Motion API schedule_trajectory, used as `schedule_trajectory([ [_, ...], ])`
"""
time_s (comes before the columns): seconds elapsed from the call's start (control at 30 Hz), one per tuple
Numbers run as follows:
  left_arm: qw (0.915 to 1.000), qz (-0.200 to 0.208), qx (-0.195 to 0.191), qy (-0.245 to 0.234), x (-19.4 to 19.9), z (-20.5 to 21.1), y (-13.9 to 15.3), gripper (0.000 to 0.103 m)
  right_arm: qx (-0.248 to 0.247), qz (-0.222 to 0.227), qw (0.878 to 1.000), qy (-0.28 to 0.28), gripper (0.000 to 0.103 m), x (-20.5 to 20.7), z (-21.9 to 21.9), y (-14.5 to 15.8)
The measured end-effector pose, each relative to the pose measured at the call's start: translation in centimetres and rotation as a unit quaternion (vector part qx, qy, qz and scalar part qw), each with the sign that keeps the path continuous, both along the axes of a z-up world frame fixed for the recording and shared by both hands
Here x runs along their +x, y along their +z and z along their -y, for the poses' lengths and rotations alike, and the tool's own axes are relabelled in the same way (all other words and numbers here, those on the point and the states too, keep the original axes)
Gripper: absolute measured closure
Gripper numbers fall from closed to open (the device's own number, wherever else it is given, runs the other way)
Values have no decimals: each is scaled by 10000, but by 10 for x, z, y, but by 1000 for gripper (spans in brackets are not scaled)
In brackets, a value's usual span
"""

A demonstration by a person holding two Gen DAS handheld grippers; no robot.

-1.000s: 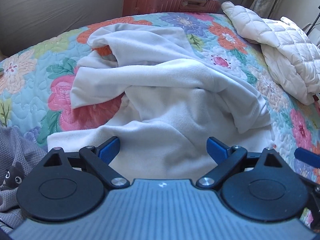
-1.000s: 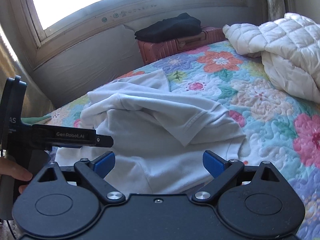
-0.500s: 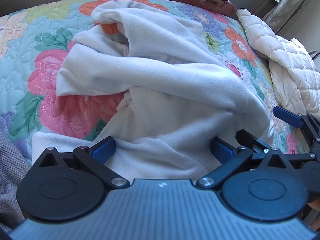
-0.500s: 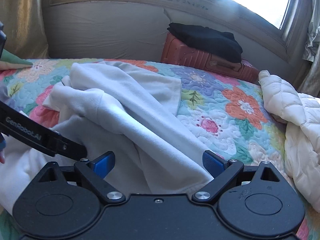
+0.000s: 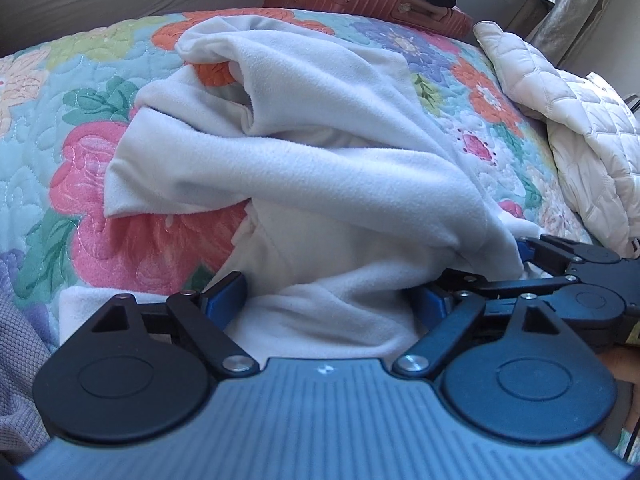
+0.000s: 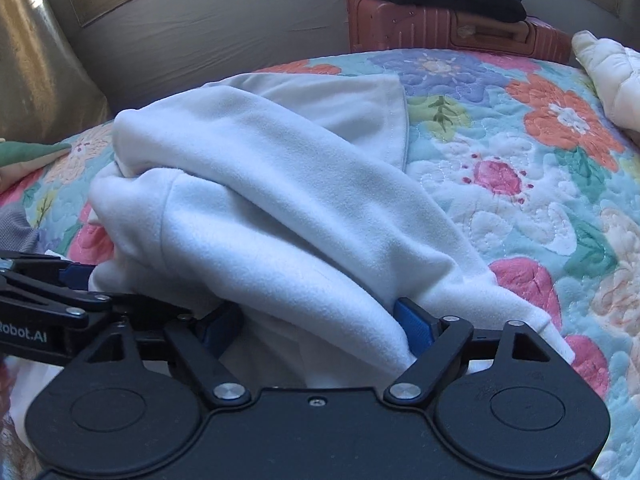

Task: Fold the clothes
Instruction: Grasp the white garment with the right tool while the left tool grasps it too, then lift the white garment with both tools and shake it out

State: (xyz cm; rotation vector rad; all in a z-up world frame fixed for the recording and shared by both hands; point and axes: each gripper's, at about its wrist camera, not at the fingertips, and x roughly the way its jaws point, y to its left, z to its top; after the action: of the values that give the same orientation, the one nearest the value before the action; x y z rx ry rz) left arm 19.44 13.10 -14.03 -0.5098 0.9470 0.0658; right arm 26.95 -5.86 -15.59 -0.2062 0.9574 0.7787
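White fleece garment (image 5: 320, 168), floral multicoloured quilt (image 5: 80, 128), pink suitcase (image 6: 400, 20).

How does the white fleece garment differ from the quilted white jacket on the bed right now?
The white fleece garment is smooth and crumpled mid-bed between both closing grippers; the quilted jacket is stitched in puffy squares, at the bed's edge, untouched. Both are pale and unfolded on the floral quilt.

Daylight falls from the far right, brightening the white quilted puffer jacket (image 5: 592, 152) and leaving soft shadows in the folds of the white fleece garment (image 5: 320, 168). Fisheye bends the edges; focus is slightly soft.
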Motion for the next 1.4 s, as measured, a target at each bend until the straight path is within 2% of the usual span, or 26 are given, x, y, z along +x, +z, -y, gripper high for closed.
schedule_trajectory([
  [0.07,9999,41,-90,-38,-4,-1,0,19,93,-71,9999,-52,34,-5,2,2],
  [0.1,9999,90,-30,-119,-5,1,2,28,126,-95,9998,-86,39,-7,3,3],
  [0.13,9995,155,105,-236,-6,6,4,36,153,-103,9997,-144,43,-9,4,3],
  [0.2,9965,314,543,-548,-8,23,10,42,319,-151,9988,-345,59,-13,10,4],
  [0.23,9947,384,674,-682,-8,29,13,46,438,-192,9978,-466,61,-15,16,4],
  [0.3,9921,496,712,-901,-10,39,17,51,649,-257,9954,-652,73,-21,27,4],
  [0.37,9907,546,656,-1062,-12,44,20,54,857,-361,9922,-834,80,-33,39,7],
  [0.43,9897,633,505,-1177,-15,45,23,57,1104,-492,9880,-959,81,-45,51,12],
  [0.5,9881,728,278,-1329,-20,48,27,60,1165,-431,9874,-985,82,-62,62,20],
  [0.6,9798,903,202,-1772,-29,65,34,61,1136,-342,9872,-1068,82,-86,78,34],
  [0.67,9738,986,-9,-2048,-36,78,38,62,1106,-223,9863,-1201,82,-99,94,43],
  [0.9,9452,1177,-320,-3028,-71,126,60,63,1038,325,9812,-1594,82,-164,143,72],
  [1.0,9329,1275,-765,-3279,-86,137,75,63,1221,669,9745,-1759,82,-199,164,91],
  [1.07,9240,1408,-926,-3431,-95,151,88,63,1278,887,9697,-1884,82,-218,182,104],
  [1.23,9035,1810,-786,-3804,-121,201,122,63,1379,1237,9567,-2247,82,-254,220,134],
  [1.4,8825,2165,-545,-4140,-152,254,161,64,1702,1626,9328,-2728,82,-295,261,156],
])
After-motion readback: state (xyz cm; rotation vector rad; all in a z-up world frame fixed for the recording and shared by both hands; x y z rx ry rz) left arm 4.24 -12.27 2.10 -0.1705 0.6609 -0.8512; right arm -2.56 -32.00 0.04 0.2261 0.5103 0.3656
